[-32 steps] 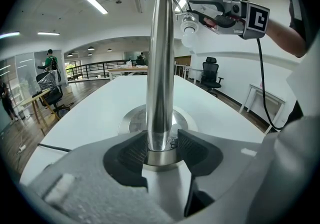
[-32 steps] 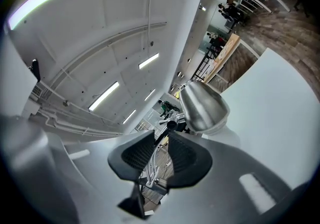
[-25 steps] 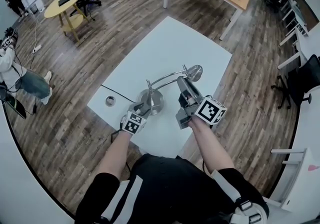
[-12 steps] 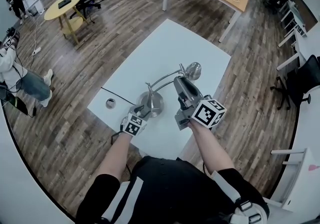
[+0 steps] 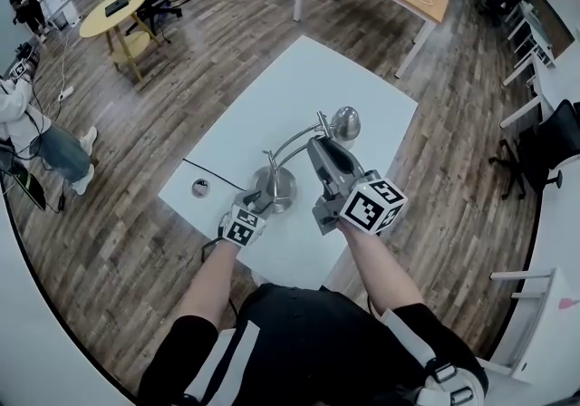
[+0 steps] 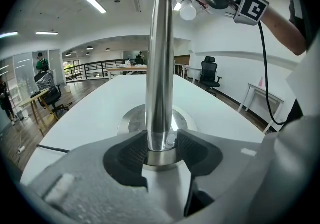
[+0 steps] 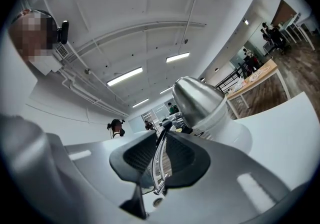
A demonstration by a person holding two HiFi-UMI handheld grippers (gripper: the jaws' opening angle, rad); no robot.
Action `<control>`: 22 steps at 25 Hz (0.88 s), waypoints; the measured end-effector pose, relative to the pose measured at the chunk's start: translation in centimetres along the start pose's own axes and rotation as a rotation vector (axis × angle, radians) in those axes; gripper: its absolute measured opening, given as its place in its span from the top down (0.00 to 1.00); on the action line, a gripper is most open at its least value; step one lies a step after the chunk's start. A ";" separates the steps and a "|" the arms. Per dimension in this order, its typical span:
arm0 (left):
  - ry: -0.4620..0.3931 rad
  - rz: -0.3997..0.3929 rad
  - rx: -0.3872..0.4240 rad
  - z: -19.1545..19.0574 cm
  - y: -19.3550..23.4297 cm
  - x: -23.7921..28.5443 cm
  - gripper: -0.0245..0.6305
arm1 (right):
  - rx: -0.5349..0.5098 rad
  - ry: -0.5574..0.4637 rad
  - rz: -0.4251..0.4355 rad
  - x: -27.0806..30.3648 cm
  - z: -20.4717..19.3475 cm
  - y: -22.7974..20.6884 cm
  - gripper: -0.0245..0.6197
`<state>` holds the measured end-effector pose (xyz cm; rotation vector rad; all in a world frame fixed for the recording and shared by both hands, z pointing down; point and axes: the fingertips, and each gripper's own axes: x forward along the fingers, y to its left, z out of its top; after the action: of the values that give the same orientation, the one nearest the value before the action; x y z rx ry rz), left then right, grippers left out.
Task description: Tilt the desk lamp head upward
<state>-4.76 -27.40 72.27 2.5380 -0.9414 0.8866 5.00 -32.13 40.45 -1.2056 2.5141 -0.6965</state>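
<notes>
Right gripper (image 7: 162, 140), jaws just closing tight onto the thin lamp arm (image 7: 158, 173) behind the lamp head (image 5: 345, 123) just above head-view centre, may slip off as I lift, though left gripper (image 6: 161, 150) clamps the post (image 6: 161, 58).

Glossy metal lamp (image 5: 274, 185), matt white table (image 5: 299, 87), wood-plank floor (image 5: 227, 24).

white table (image 5: 272, 96) bears the lamp base (image 5: 281, 185), a black cable (image 5: 213, 171), a round grommet (image 5: 200, 186).

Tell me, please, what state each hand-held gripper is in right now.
Left hand-held gripper: closed on the lamp post.
Right hand-held gripper: jaws have just been closing further, gripping the lamp arm.
</notes>
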 end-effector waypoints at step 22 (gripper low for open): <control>0.008 0.008 -0.004 0.2 -0.6 -0.2 0.66 | -0.126 0.023 0.094 1.0 0.0 3.8 0.90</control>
<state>-4.39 -26.96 72.01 2.5272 -0.9506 0.8962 1.90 -30.87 38.44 -1.1159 2.6497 -0.5394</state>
